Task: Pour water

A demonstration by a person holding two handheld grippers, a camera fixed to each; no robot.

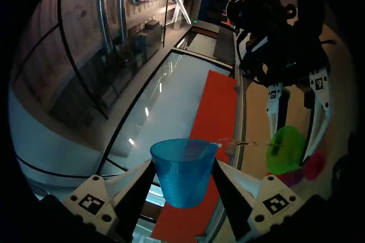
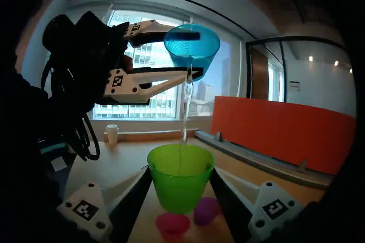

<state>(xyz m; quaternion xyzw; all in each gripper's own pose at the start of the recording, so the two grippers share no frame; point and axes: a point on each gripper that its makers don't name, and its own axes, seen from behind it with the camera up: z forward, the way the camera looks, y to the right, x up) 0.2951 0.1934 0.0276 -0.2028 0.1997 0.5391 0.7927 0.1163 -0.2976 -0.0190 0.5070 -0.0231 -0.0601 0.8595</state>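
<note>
Your left gripper [image 1: 183, 164] has both fingers squeezed on the sides of the blue cup [image 1: 183, 181]. Your right gripper [image 2: 180, 171] hugs the green cup [image 2: 181, 190] the same way, around the middle of its wall. The blue cup is tipped over just above the green one, and a thin line of water [image 2: 185, 106] falls from its lip into it. Both cups look like thin, light plastic, so they will bend if you squeeze hard and slip if they get wet. Grip the sides below the rim, firm but gentle. The green cup will get heavier as it fills; I can't quite tell how full it is. Under it, a pink cup [image 2: 172, 224] and a purple cup [image 2: 206, 210] sit on the table [image 2: 118, 156].
</note>
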